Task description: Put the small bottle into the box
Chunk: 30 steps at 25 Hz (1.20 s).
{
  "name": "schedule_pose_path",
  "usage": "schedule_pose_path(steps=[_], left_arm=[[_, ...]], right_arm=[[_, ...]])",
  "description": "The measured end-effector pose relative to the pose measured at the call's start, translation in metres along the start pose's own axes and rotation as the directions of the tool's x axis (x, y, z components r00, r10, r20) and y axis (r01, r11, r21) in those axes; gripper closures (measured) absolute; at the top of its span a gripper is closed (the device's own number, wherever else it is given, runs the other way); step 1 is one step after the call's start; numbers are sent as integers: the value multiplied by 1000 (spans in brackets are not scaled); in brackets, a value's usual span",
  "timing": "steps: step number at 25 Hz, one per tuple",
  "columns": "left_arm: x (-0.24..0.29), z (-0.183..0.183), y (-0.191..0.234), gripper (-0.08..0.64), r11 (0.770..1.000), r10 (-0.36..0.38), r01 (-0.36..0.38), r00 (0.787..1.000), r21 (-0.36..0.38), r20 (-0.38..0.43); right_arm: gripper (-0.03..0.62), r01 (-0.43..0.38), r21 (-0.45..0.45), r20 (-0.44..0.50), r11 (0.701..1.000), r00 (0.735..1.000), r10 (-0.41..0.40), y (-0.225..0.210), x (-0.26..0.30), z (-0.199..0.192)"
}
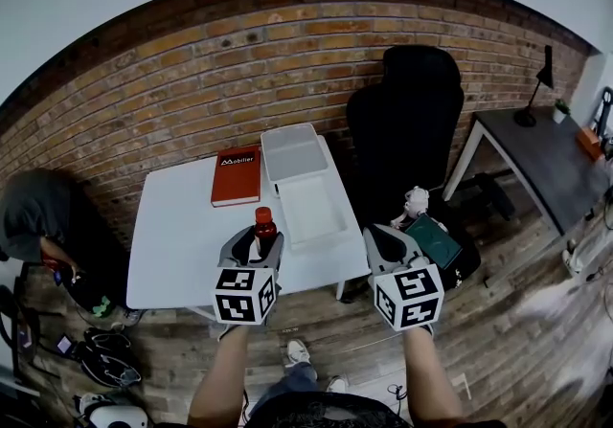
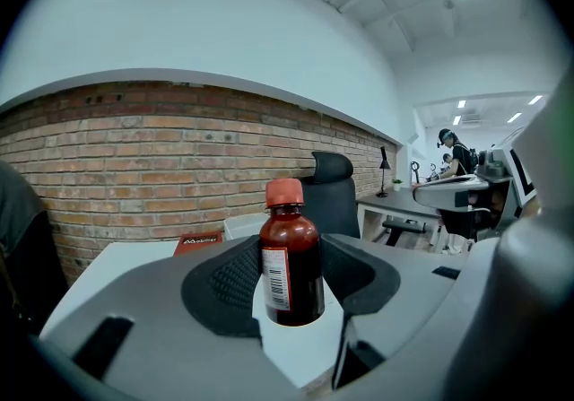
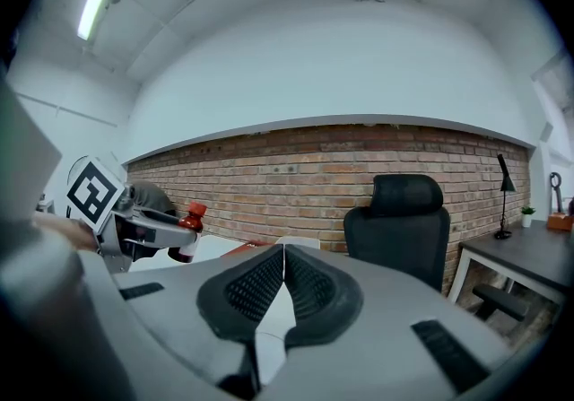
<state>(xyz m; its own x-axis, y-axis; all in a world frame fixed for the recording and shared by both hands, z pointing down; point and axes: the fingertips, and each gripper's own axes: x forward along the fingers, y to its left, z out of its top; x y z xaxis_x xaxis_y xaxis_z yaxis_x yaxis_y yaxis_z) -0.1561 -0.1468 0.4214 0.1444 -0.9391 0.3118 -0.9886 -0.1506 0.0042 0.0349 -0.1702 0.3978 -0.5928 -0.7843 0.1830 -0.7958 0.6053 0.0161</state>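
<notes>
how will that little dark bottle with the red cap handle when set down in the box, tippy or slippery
The small dark-red bottle with a red cap is probably rigid: no dent shows between the left hand-held gripper's pads. Tall, narrow and round, it may tip, then roll, in the shallow translucent box. Its glossy wall could slip.

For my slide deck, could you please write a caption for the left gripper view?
Left claw grips the upright small bottle, red cap on, with a brick wall behind.

Lower half of small bottle [image 1: 264,223] hidden behind left gripper [image 1: 255,246]; label [image 2: 275,278] print too small to read; person [image 1: 38,211] cut by left edge.
</notes>
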Motion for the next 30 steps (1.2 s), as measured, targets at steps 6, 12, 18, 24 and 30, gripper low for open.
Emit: schedule_pose_path(steps=[6,12,18,24,30], left_arm=[[47,8,28,337,1000,-24,24,1000,8,-9],[90,21,63,337,999,-45,45,999,3,-8],[123,22,87,337,997,-76,76,997,-15,-20],[150,29,99,337,993,-118,117,993,-31,-9],[167,31,101,337,988,-153,153,988,-37,-7]], right_arm=[[571,19,2,-12,1000,1000,-19,-12,52,4],[571,27,-5,-27,1000,999,-27,-14,108,13],[571,58,-14,-47,998,997,-59,-19,142,17],[571,94,-19,-55,995,994,-95,-23,164,22],[571,120,-32,-70,992,990,-122,-28,174,25]])
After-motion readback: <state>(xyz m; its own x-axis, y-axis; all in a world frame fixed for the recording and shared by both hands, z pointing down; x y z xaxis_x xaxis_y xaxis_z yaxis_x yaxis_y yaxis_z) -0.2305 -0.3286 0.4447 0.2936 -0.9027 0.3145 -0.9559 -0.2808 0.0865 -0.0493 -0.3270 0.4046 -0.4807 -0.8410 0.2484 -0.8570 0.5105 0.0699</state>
